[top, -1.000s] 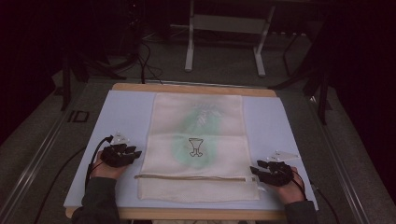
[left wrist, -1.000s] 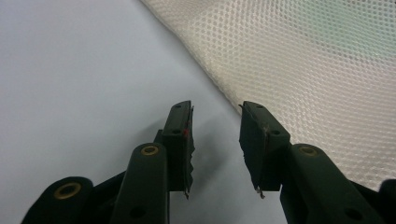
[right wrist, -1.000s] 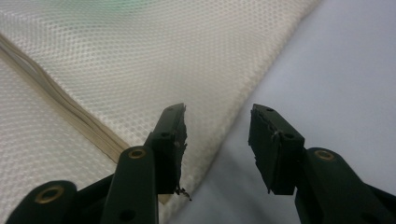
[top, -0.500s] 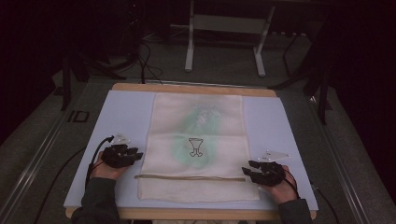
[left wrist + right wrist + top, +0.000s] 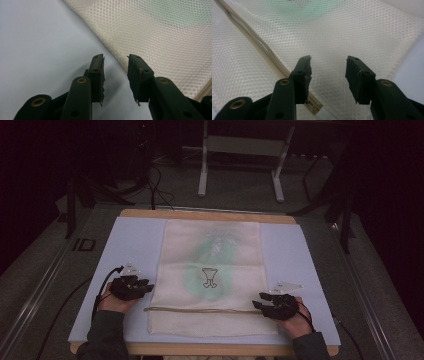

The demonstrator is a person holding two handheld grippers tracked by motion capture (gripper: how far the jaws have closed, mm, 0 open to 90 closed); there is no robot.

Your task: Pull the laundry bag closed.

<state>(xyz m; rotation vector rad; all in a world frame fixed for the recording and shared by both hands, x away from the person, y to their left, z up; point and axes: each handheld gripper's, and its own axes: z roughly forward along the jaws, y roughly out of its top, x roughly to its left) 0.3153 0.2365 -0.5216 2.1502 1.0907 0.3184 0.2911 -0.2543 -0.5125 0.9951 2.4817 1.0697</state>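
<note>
Dark floor with cables and a metal stand surrounds a wooden table (image 5: 210, 214) that carries a pale blue mat (image 5: 125, 250). Spread flat along the middle of that mat lies a cream mesh bag (image 5: 212, 270), long side running away from the person, with a faint green shape showing through it and a small black goblet-like mark (image 5: 210, 277) near its centre. A drawstring (image 5: 200, 309) crosses the bag from side to side close to its near end.

At the bag's right edge, level with the drawstring, the right gripper (image 5: 261, 304) rests in the person's hand. In the right gripper view its jaws stand well apart over the mesh, the drawstring band running under the left-hand jaw, and nothing is pinched between them.

On the other side, the left gripper (image 5: 146, 286) sits on the blue mat just beside the bag's left edge. In the left gripper view its jaws have just been closing a little yet are wide apart, with bare mat and the bag's edge between them and no cloth gripped.
</note>
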